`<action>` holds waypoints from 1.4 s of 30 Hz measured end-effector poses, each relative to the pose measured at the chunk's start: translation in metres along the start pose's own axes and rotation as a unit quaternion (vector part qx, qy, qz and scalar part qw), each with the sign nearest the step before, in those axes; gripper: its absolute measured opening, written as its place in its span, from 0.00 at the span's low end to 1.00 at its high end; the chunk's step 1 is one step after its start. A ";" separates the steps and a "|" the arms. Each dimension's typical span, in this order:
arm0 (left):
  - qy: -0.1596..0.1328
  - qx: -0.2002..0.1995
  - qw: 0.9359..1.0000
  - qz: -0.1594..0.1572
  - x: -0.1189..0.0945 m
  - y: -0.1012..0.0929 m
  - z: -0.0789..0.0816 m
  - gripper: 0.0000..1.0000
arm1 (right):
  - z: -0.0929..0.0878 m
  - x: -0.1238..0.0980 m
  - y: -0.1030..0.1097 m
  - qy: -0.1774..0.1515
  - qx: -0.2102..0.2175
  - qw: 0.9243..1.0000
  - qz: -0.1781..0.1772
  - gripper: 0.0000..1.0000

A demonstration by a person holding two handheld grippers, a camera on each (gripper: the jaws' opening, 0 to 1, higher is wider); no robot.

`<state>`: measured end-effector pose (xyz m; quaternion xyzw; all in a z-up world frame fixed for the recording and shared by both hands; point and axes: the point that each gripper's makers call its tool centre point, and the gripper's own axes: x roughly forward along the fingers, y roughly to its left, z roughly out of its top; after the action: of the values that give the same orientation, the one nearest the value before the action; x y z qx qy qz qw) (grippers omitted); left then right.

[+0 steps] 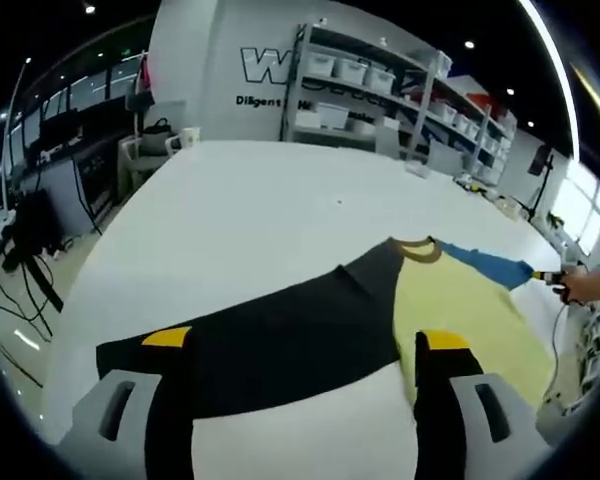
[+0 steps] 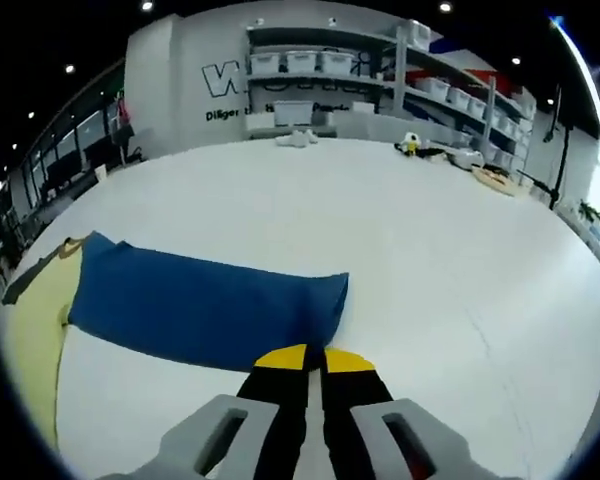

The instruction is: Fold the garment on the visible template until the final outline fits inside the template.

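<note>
A garment lies spread on the white table point(image 1: 280, 210). It has a black half point(image 1: 280, 340), a pale yellow half point(image 1: 460, 305) with a tan collar point(image 1: 418, 250), and a blue sleeve point(image 1: 490, 265). My left gripper point(image 1: 303, 340) is open, its yellow-tipped jaws set wide apart at the garment's near hem. My right gripper point(image 2: 315, 357) is shut on the end of the blue sleeve point(image 2: 200, 300), which is stretched flat away from the yellow body point(image 2: 30, 340). In the left gripper view, the right gripper point(image 1: 552, 277) and a hand point(image 1: 592, 283) hold that sleeve end out to the right.
Metal shelves with white bins point(image 1: 350, 70) stand behind the table's far edge. Desks with monitors and cables point(image 1: 50, 190) line the left side. Small items point(image 2: 412, 145) sit on the far part of the table point(image 2: 430, 250).
</note>
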<state>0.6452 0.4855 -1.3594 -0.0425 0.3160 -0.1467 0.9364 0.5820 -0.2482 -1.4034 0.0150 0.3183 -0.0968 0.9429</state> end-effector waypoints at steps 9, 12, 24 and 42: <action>-0.034 -0.013 0.999 -0.038 -0.011 -0.030 0.008 0.99 | 0.097 -0.025 0.062 -0.107 -0.050 0.991 0.060 0.00; -0.037 0.005 0.998 -0.051 -0.013 -0.043 0.008 0.99 | 0.127 -0.033 0.096 -0.138 -0.070 0.983 0.094 0.00; -0.061 0.067 0.992 -0.088 -0.033 -0.077 0.009 0.99 | 0.192 -0.060 0.254 -0.193 -0.147 0.944 0.225 0.00; -0.060 0.046 0.994 -0.085 -0.059 -0.070 -0.023 0.99 | 0.105 -0.052 0.450 -0.120 -0.250 0.891 0.361 0.00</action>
<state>0.5691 0.4370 -1.3318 -0.0348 0.2473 -0.2370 0.9389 0.6904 0.1923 -1.3035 -0.1191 0.1892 0.3317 0.9165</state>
